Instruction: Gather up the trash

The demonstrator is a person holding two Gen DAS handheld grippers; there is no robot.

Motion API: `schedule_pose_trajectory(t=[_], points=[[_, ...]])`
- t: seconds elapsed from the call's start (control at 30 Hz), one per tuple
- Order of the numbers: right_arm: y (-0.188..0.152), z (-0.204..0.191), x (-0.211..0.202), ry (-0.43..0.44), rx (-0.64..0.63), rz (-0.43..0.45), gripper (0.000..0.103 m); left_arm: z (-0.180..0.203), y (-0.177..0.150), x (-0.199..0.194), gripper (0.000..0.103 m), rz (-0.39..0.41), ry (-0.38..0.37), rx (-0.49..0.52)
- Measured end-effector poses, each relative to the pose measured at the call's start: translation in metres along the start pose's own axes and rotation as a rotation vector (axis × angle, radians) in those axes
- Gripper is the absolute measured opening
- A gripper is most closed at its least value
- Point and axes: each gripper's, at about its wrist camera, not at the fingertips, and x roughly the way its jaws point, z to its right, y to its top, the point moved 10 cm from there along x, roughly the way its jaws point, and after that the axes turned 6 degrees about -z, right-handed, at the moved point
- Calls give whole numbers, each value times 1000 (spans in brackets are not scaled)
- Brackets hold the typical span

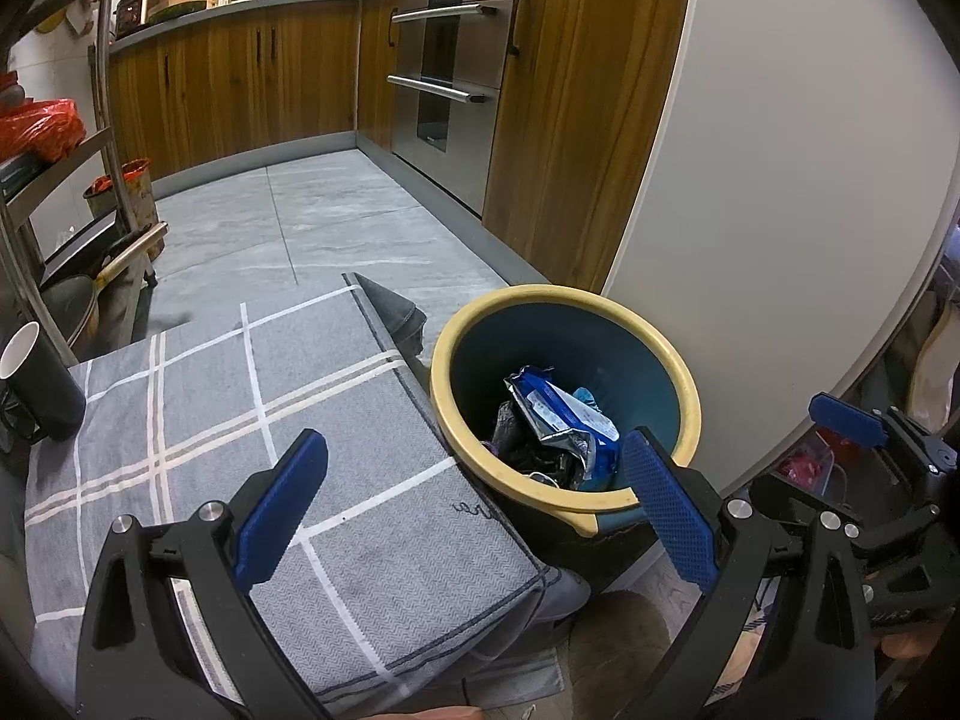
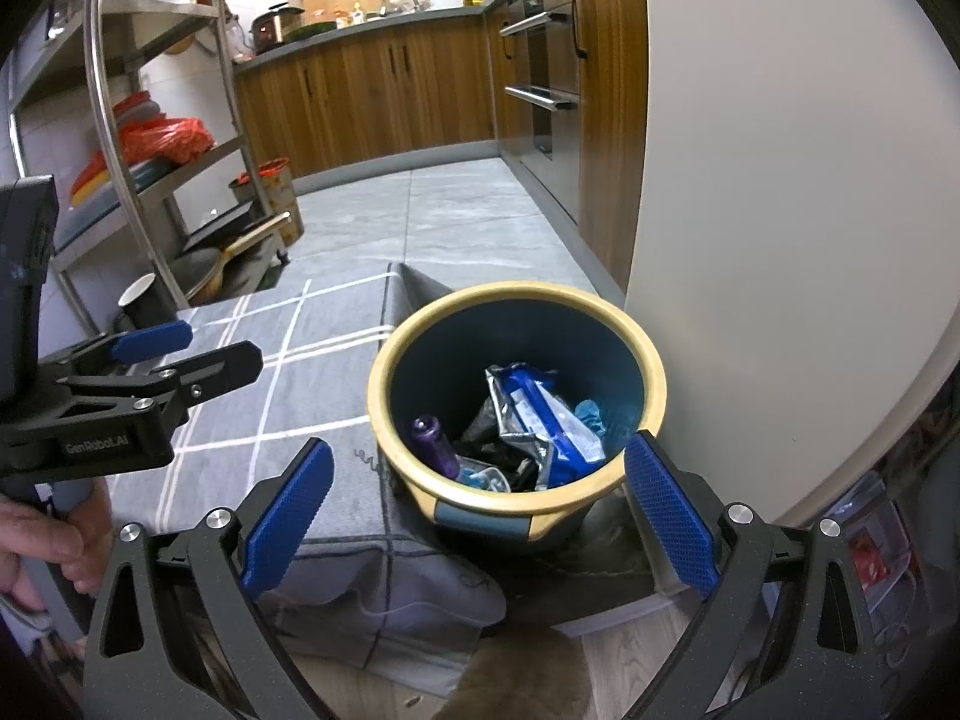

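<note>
A blue bin with a yellow rim (image 1: 684, 396) (image 2: 654, 384) stands on the floor beside the cloth-covered table. Inside lie a blue and silver wrapper (image 1: 567, 420) (image 2: 540, 414), a purple bottle (image 2: 435, 444) and other dark scraps. My left gripper (image 1: 474, 504) is open and empty, over the table edge next to the bin; it also shows in the right wrist view (image 2: 180, 348). My right gripper (image 2: 480, 498) is open and empty just above the bin's near rim; one of its fingers (image 1: 846, 420) shows at the right of the left wrist view.
A grey checked cloth (image 1: 240, 420) (image 2: 288, 372) covers the table. A black cup (image 1: 36, 384) (image 2: 141, 300) stands at its far left. A white fridge wall (image 1: 780, 180) is right of the bin. A metal shelf rack (image 2: 156, 168) stands left, wooden cabinets (image 1: 240, 78) behind.
</note>
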Motion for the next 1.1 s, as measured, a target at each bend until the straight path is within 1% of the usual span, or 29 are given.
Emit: schedule_pose_trajectory(t=[0.47, 0.77, 1.1], points=[[0, 0, 0, 1, 0, 1, 97, 0, 0, 2, 97, 2, -1, 5], [0, 1, 0, 2, 0, 1, 97, 2, -2, 0, 97, 13, -22, 3], [0, 1, 1, 4, 0, 0, 97, 0, -4, 3, 97, -1, -11, 6]])
